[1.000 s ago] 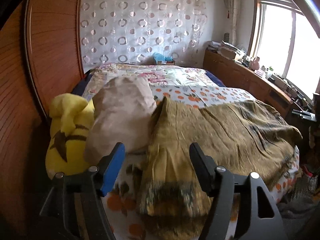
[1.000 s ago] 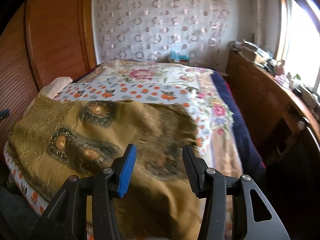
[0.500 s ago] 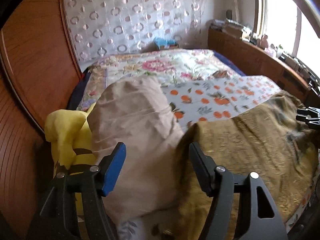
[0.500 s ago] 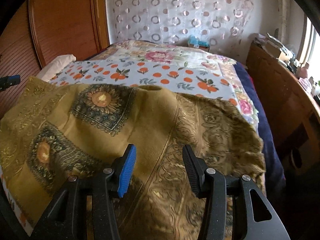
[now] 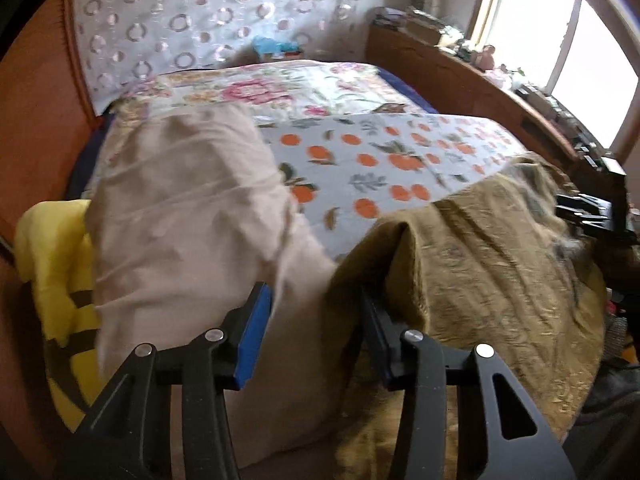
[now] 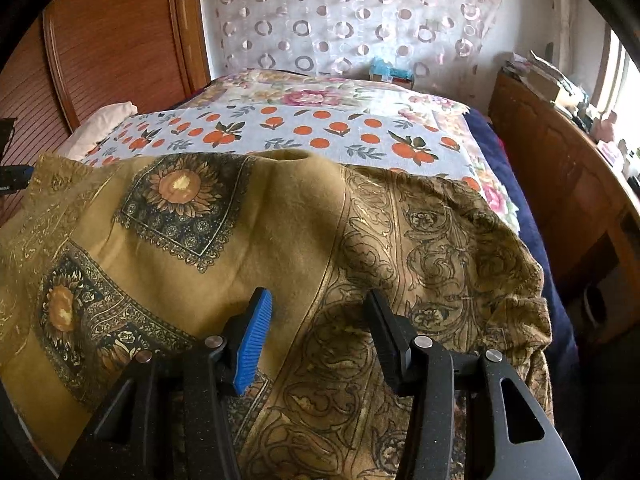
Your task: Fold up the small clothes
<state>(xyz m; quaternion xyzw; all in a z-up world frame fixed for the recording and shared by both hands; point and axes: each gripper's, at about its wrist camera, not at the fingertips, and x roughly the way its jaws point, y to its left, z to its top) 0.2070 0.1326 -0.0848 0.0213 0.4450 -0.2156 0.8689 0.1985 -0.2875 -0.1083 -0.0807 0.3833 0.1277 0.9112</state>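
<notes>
Both wrist views are showing a mustard-gold patterned garment with sunflower medallions and scrollwork borders, which is lying spread over the near end of a bed covered by an orange-fruit printed sheet. The left claw is hovering with its two fingers apart and nothing between them, just above the garment's left edge where that edge is meeting a pale beige pillow; a yellow plush cushion with dark markings is lying beside the pillow against the wooden wardrobe wall. The right claw is likewise standing parted and empty, poised over the boundary between the plain medallion panel and the scrollwork border, near the garment's right side. The cloth is lying flat enough to expose both side edges, presumably so that each claw can take one. The two claws appear to be placed at opposite sides for a symmetric pinch. Judging from this arrangement, folding is not yet begun, and the raised fold at the left edge is offering the easier grasp.
</notes>
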